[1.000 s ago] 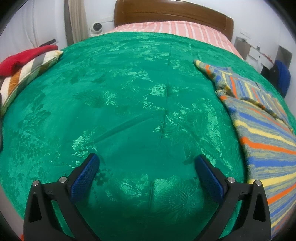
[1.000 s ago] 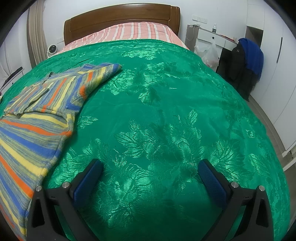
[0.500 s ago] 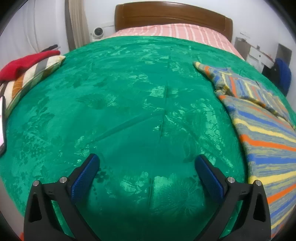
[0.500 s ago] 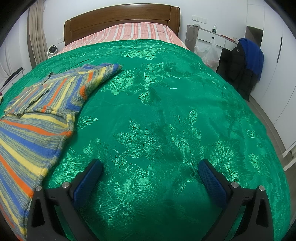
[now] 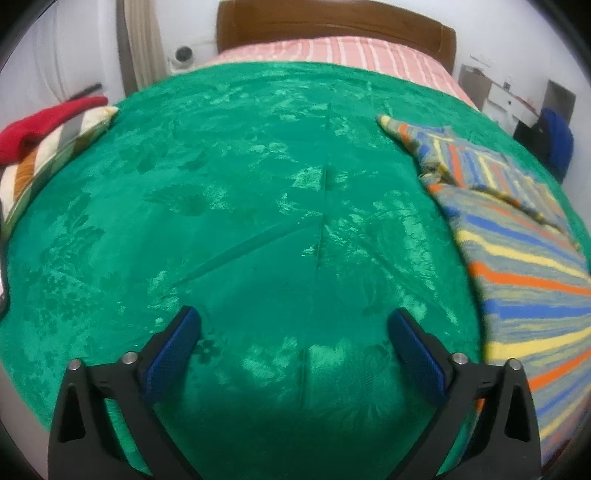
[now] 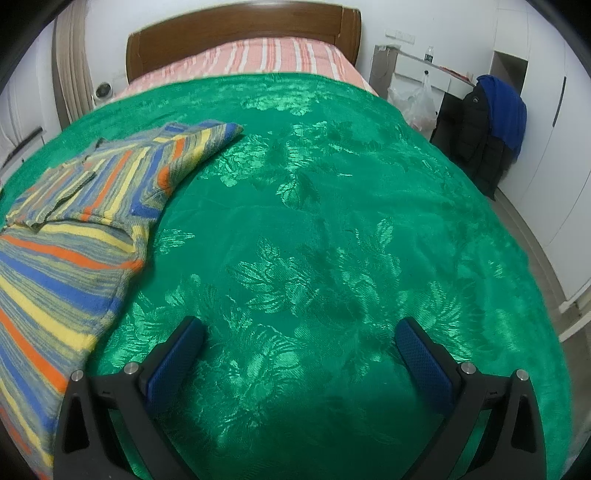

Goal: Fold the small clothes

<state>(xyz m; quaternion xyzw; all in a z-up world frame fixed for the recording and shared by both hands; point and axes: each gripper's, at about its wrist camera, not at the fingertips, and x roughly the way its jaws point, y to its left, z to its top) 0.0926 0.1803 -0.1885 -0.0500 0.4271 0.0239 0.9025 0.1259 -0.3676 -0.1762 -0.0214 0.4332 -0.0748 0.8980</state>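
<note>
A striped knit garment (image 5: 524, 266) in blue, yellow, orange and grey lies flat on the green bedspread (image 5: 258, 206), at the right of the left wrist view. It shows at the left of the right wrist view (image 6: 62, 258), one sleeve folded across its top. My left gripper (image 5: 293, 325) is open and empty above bare bedspread, left of the garment. My right gripper (image 6: 299, 334) is open and empty above bare bedspread (image 6: 332, 229), right of the garment.
A striped cushion with a red cloth on it (image 5: 40, 144) lies at the bed's left edge. A wooden headboard (image 5: 332, 22) and pink striped sheet (image 6: 258, 59) are at the far end. A chair with dark and blue jackets (image 6: 491, 122) stands right of the bed.
Both views have tilted up a little, the bed sliding lower in frame. Both grippers stay open and the garment has not moved.
</note>
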